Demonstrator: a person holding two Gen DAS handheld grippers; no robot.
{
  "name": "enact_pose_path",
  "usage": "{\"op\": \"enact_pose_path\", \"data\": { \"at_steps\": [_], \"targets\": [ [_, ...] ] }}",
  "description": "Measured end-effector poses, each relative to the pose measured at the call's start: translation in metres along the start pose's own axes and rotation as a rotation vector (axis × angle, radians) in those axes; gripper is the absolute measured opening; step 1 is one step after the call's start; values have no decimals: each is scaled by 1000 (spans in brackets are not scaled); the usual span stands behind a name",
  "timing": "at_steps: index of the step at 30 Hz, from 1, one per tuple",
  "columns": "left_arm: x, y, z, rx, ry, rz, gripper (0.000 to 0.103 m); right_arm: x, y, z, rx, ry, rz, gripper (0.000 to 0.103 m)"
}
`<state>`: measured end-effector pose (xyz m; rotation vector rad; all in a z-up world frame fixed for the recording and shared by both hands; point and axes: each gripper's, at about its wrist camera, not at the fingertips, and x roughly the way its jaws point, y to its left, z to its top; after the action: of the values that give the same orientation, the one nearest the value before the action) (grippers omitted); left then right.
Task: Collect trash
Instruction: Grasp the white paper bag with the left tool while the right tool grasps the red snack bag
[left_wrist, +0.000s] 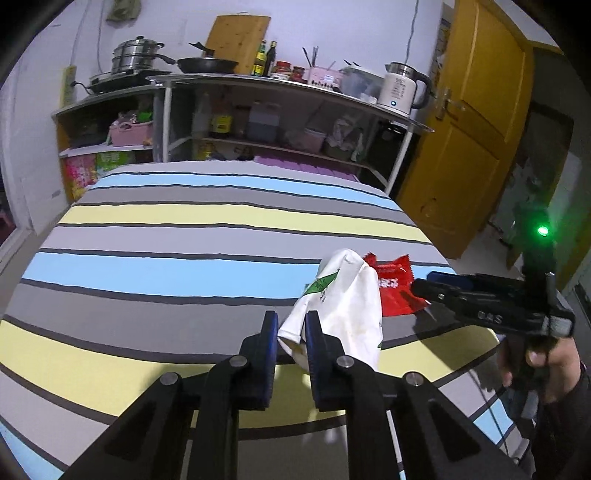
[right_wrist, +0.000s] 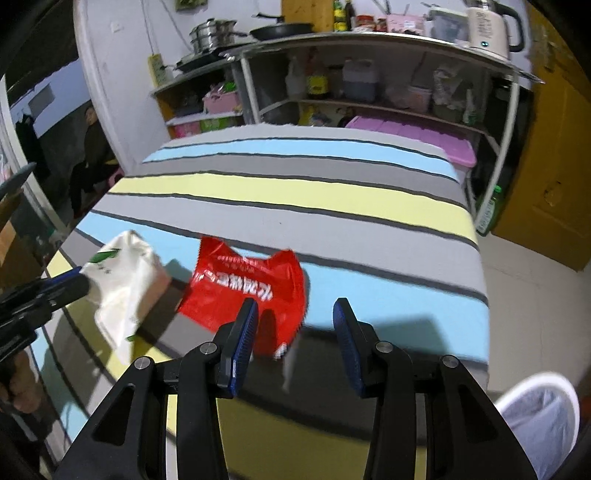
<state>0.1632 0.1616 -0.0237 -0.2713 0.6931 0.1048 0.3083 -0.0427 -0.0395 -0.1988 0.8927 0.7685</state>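
A white tissue packet with green print (left_wrist: 343, 299) hangs just above the striped tablecloth (left_wrist: 184, 236), its near corner pinched between the blue pads of my left gripper (left_wrist: 291, 321), which is shut on it. From the right wrist view the same packet (right_wrist: 122, 280) droops from the left gripper (right_wrist: 79, 278) and casts a shadow on the cloth (right_wrist: 332, 199). A red snack wrapper (right_wrist: 251, 284) lies flat on the cloth beside it. My right gripper (right_wrist: 295, 317) hovers open over the wrapper's near right edge. Seen from the left, the right gripper (left_wrist: 424, 281) reaches the red wrapper (left_wrist: 395, 288).
A white bin with a pale liner (right_wrist: 535, 413) stands on the floor by the table's near right corner. Behind the table, metal shelves (left_wrist: 280, 79) carry pans, bottles and a kettle (left_wrist: 400, 90). A yellow door (left_wrist: 469, 129) is at right. A person sits at far left (right_wrist: 92, 155).
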Motion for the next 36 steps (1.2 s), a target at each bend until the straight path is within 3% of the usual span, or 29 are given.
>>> {"op": "enact_pose_path", "data": {
  "at_steps": [10, 13, 16, 27, 36],
  "targets": [
    [-1, 12, -2, -32, -3, 6, 14, 27, 3, 19, -53, 53, 55, 42],
    [0, 13, -5, -42, 0, 8, 14, 22, 10, 13, -58, 55, 51, 18],
    [-2, 10, -5, -45, -3, 8, 14, 14, 11, 5, -20, 53, 58, 10],
    [-19, -5, -14, -37, -13, -12, 14, -43, 9, -44, 128, -35, 37, 6],
    [-39, -25, -25, -20, -19, -15, 14, -79, 13, -62, 173, -94, 50, 5]
  ]
}}
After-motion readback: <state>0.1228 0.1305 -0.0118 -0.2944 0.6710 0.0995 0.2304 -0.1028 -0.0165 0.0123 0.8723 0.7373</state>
